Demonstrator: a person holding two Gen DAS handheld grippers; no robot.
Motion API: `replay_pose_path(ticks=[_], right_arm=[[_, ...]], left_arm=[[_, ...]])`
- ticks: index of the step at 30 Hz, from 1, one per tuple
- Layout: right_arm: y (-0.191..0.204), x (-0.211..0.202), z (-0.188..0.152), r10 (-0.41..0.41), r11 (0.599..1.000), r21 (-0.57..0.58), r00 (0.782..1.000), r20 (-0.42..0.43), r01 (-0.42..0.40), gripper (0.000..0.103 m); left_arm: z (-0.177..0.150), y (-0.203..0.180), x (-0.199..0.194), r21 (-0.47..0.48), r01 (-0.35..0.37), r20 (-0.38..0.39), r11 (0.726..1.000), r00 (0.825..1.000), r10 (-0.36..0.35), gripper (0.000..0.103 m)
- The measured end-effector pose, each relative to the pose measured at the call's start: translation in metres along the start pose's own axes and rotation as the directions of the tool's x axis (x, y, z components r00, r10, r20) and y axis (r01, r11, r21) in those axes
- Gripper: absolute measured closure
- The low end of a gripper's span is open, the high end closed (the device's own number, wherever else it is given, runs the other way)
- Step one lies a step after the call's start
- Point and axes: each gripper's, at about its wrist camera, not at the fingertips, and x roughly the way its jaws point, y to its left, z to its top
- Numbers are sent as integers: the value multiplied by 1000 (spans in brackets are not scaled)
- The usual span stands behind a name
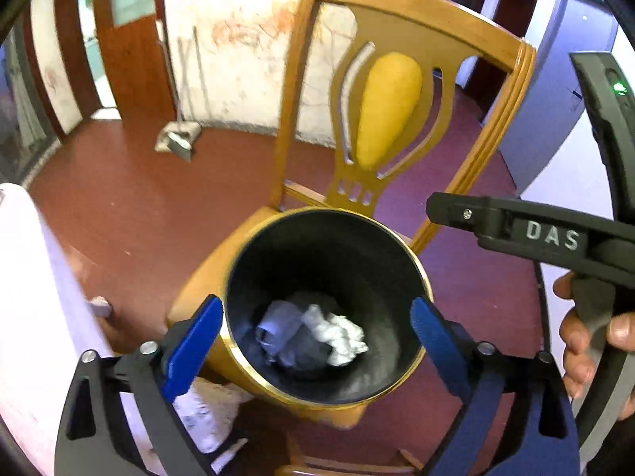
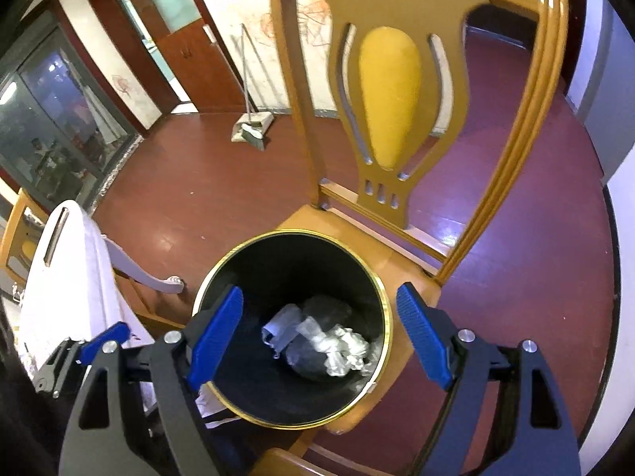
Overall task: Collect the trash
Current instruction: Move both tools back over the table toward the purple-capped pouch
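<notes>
A black bin with a gold rim [image 1: 421,267] [image 2: 388,313] stands on the seat of a wooden chair [image 1: 254,234] [image 2: 412,273]. At its bottom lie crumpled white paper [image 1: 341,337] [image 2: 345,351], a grey plastic scrap [image 1: 278,319] [image 2: 283,323] and a dark wad. My left gripper [image 1: 317,341] hangs over the bin mouth, open, its blue pads empty. My right gripper [image 2: 321,339] is also above the bin, open and empty. In the left wrist view one of its black fingers [image 1: 456,210] reaches in from the right, with a hand [image 1: 587,337] on the handle.
The chair's back with a yellow pad [image 1: 389,111] [image 2: 391,95] rises behind the bin. A white table edge [image 1: 35,297] [image 2: 71,269] is close on the left. A dustpan and broom [image 1: 178,139] [image 2: 252,129] lean at the far wall on red-brown floor.
</notes>
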Motion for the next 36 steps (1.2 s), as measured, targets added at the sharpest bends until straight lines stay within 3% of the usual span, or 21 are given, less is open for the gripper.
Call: replay_pose_path(ticks=[8, 11, 13, 16, 19, 23, 24, 27, 29, 31, 33, 36], right_arm=[[74, -20, -11, 135, 984, -121, 991, 13, -133, 23], [124, -32, -20, 216, 953, -218, 976, 1, -211, 23], [156, -39, -26, 270, 925, -273, 963, -11, -263, 23], [211, -56, -39, 366, 859, -369, 930, -39, -354, 23], [268, -74, -60, 457, 762, -474, 885, -87, -440, 23], [345, -100, -97, 550, 581, -607, 811, -199, -542, 23], [358, -104, -103, 558, 549, -628, 801, -216, -552, 23], [400, -115, -131, 578, 437, -681, 764, -287, -587, 24], [428, -118, -150, 572, 359, -710, 744, -346, -606, 31], [447, -123, -167, 549, 301, -735, 740, -389, -608, 37], [464, -121, -184, 513, 246, -762, 748, -422, -599, 40], [488, -108, -214, 421, 120, -805, 764, -489, -581, 40]], left_arm=[[-34, 58, -87, -105, -164, 84, 981, 981, 173, 6], [-55, 94, -134, -210, -216, 107, 953, 964, 242, 6], [-75, 118, -169, -290, -264, 123, 920, 943, 310, 6], [-110, 152, -223, -401, -379, 115, 834, 883, 456, 6], [-153, 180, -272, -511, -467, 68, 722, 815, 575, 6], [-215, 203, -322, -619, -535, -26, 574, 745, 667, 6], [-235, 208, -337, -649, -556, -60, 519, 718, 694, 6], [-278, 215, -364, -707, -576, -126, 411, 674, 728, 6], [-304, 220, -380, -746, -562, -146, 358, 663, 734, 6], [-328, 226, -391, -784, -536, -163, 314, 665, 729, 6], [-342, 230, -399, -802, -521, -170, 292, 668, 724, 6], [-357, 230, -399, -813, -510, -174, 281, 674, 718, 6]])
